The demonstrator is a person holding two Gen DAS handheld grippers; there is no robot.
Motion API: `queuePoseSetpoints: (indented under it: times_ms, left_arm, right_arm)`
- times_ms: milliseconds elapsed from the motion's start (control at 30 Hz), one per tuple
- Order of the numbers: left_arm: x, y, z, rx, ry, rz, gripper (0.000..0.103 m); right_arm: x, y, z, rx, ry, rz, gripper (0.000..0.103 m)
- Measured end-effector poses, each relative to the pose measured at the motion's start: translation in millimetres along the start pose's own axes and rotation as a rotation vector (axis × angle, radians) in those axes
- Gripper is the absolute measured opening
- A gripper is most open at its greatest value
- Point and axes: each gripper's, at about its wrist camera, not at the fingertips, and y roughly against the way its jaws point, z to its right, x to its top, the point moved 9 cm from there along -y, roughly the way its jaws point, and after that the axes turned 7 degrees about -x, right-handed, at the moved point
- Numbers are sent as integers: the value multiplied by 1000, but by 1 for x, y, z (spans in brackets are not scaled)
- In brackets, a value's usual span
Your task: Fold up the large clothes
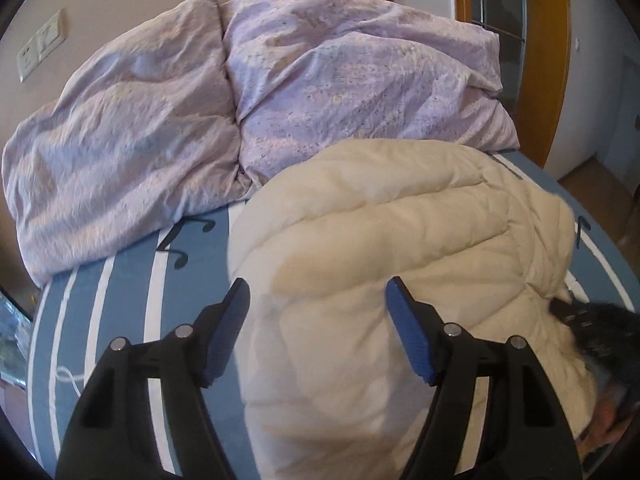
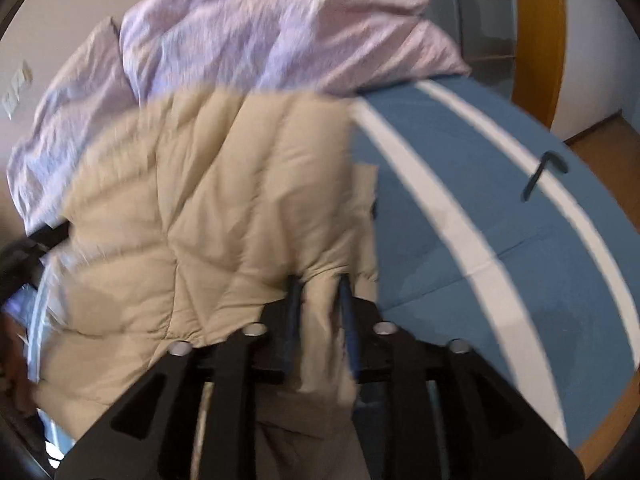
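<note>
The cream quilted down jacket (image 1: 380, 248) lies in a bulky mound on the blue bedsheet with white stripes (image 1: 124, 292), its far edge close against the lilac duvet (image 1: 160, 120) heaped toward the wall. In the right wrist view the same jacket (image 2: 192, 208) fills the left and centre, with bare sheet (image 2: 500, 208) to its right.

Your right gripper (image 2: 320, 292) pinches a fold of the jacket's edge: both blue pads are pressed into the padding, fabric bunched between them and trailing back toward the camera. Your left gripper (image 1: 318, 300) hangs over the mound with its tongs spread wide. The jacket lies under the gap but neither pad presses on it, so that hand holds nothing.

The step in hand appears to be carrying one side of the jacket across to make a fold. To do it well:

- Keep the right pinch deep. Slick padded fabric slips out of a shallow bite once the weight of the garment pulls on it.
- Bring the open left tongs down onto a matching edge or seam, not the puffy middle, where they would only squeeze air out of the quilting.
- Lift both corners level so the fold line runs straight, then lay the panel flat and press the loft down.
- Keep the jacket clear of the duvet, so that it is not caught into the fold.

A dark blurred object (image 1: 592, 328) sits at the jacket's right edge in the left wrist view; what it is cannot be told.
</note>
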Motion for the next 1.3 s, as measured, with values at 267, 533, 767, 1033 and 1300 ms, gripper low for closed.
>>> queuePoseSetpoints:
  times_ms: [267, 533, 767, 1033, 1300]
  left_arm:
    - [16, -13, -2, 24, -30, 12, 75]
    - [1, -47, -11, 34, -33, 17, 87]
    - [-11, -70, -15, 7, 2, 41, 89]
    - [-20, -87, -19, -20, 49, 61, 94]
    - [-27, -99, -20, -25, 64, 48, 98]
  right_arm:
    - [34, 28, -38, 30, 68, 138, 42]
    - [10, -47, -38, -20, 62, 45, 45]
    - [4, -69, -33, 6, 28, 14, 46]
    - [1, -73, -35, -6, 30, 42, 48]
    - [1, -74, -35, -19, 38, 55, 48]
